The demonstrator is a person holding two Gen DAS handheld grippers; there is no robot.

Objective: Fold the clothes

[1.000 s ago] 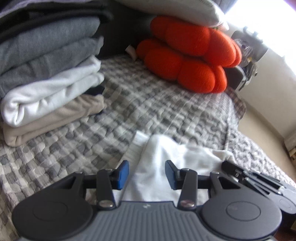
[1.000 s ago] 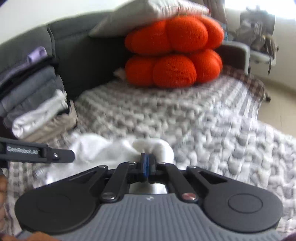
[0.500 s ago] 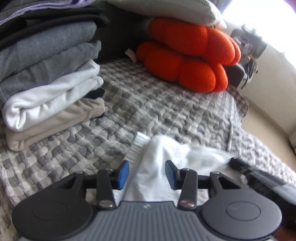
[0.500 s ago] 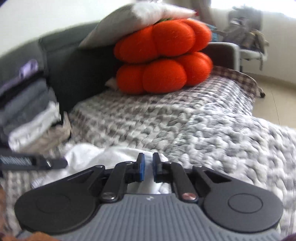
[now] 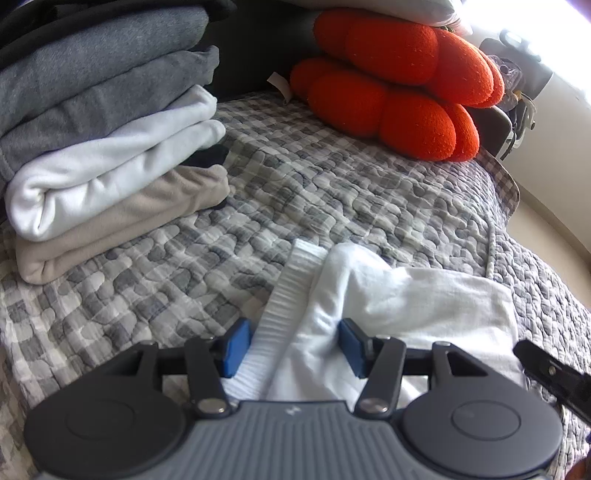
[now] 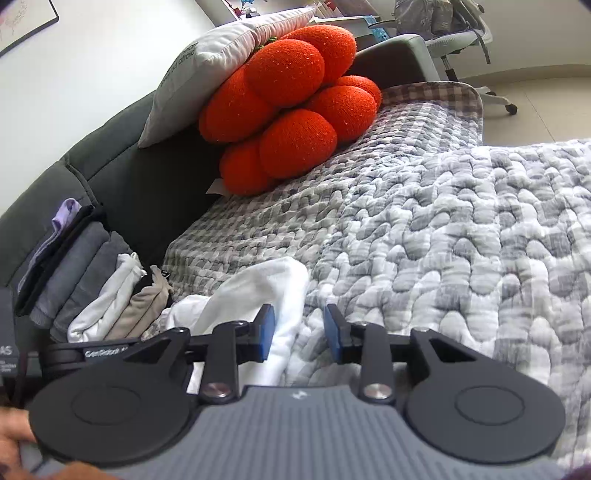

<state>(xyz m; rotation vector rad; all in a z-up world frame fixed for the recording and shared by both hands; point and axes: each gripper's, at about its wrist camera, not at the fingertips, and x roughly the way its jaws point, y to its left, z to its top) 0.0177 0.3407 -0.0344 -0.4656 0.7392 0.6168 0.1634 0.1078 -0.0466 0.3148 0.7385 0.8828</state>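
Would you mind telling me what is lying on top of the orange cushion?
A pale grey pillow with dark printed lettering rests tilted on the orange cushion, leaning against the dark sofa back. Whatever lies behind the cushion is hidden.

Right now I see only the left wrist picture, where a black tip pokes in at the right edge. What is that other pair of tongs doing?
Observer: The right tongs are open. Their jaws have just been opening, and they pinch nothing. The white garment lies loose beside one pad.
Visitor: My picture cuts off the pile of folded clothes. What is on top?
Observer: A lilac garment tops the folded stack, over a black one.
Visitor: Is there anything on the wall?
Observer: The corner of a dark-framed picture shows high on the white wall above the sofa.
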